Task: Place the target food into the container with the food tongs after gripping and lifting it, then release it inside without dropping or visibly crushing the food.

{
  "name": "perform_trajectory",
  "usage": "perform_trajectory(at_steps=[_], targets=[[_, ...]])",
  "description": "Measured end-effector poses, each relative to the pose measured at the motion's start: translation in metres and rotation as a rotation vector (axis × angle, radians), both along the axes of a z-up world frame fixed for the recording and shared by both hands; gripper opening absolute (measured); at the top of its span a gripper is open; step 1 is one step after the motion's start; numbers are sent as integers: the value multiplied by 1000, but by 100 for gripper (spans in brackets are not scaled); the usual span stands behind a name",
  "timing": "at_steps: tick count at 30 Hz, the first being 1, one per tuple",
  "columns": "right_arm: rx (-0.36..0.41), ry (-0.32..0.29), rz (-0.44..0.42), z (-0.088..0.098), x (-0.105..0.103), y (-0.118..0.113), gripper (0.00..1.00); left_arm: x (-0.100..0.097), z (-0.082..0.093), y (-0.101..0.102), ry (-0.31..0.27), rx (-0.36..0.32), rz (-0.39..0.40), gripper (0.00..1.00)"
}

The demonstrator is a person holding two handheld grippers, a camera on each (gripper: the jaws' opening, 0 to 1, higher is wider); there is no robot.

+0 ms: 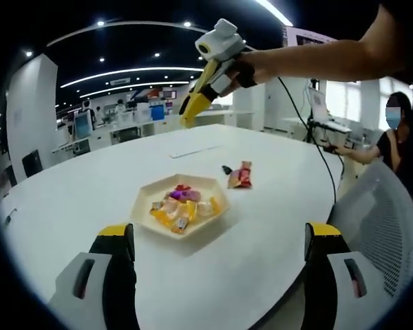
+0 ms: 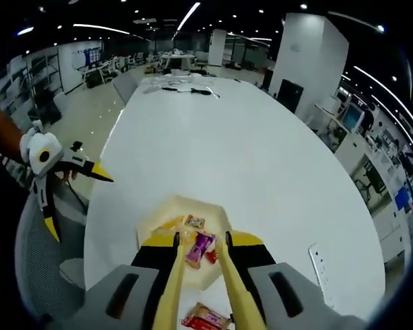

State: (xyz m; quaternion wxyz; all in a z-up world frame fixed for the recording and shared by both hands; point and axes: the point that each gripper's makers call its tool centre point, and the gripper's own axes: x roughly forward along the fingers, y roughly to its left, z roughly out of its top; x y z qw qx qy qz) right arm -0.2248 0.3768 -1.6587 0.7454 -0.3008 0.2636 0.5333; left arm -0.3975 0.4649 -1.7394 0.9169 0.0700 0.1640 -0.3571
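While the left gripper (image 1: 220, 258) sits low at the table edge with its black, yellow-tipped jaws spread wide and nothing between them, its view looks across a white oval table (image 1: 275, 227) to a cream hexagonal tray (image 1: 146, 206) lying between those jaws in the picture but farther out on the tabletop. Inside the tray is a small heap of wrapped sweets (image 1: 182, 208): yellow and orange wrappers toward the near side, a purple one and a red one toward the far side. To the right of the tray, apart from it on the bare table, lies a red-wrapped snack (image 1: 240, 176). Above and beyond, the right gripper (image 1: 191, 111) is held in the air by a person's hand, carrying yellow food tongs (image 1: 199, 96) that point down toward the table. Seen from the right gripper view, the left gripper (image 2: 76, 196) appears at the left edge, open, beside a grey mesh chair (image 2: 41, 275). Toward the centre, the tongs' two yellow arms (image 2: 203, 275) reach out over the tray (image 2: 151, 220), pressed against a purple-wrapped sweet (image 2: 201, 246) held between the tips; whether it is lifted clear of the tray cannot be told. Another wrapped sweet (image 2: 194, 221) lies just beyond it in the tray, and the red snack (image 2: 205, 317) shows near the bottom between the tong arms.
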Motion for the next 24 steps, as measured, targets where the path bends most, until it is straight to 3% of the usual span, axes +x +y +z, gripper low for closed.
perform_trajectory(at_steps=[12,24], targets=[[72,-14,-156,12,10,-56,26,3,3,2,-5,-8,11,99],[76,-29,-259,-3,15,-108,26,1,4,2,-13,-5,6,99]])
